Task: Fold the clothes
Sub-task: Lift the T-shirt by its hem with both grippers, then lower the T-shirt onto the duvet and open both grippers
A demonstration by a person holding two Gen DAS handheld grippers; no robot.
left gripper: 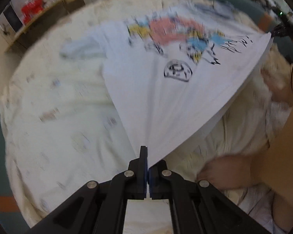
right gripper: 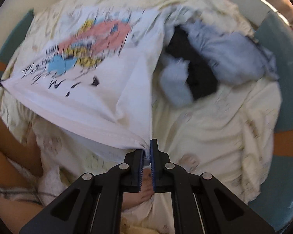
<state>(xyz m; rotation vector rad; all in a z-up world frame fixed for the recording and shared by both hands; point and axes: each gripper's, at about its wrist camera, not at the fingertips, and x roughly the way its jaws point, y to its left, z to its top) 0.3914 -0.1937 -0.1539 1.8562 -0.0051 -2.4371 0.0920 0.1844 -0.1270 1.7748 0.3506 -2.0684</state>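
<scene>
A cream patterned bedsheet fills both views, blurred by motion. The white printed T-shirt stretches taut across the centre, its print smeared and unreadable. The left gripper is clamped on one hem corner, the right gripper pinching the other. A pile of blue and black clothes sits upper right, shapes indistinct.

My left gripper is clamped tight, blue pads pressed together on a corner of the white shirt. My right gripper pinches a bunched hem corner (slim gap between pads). Shirt stretched between both, bare forearm off to the left.
</scene>
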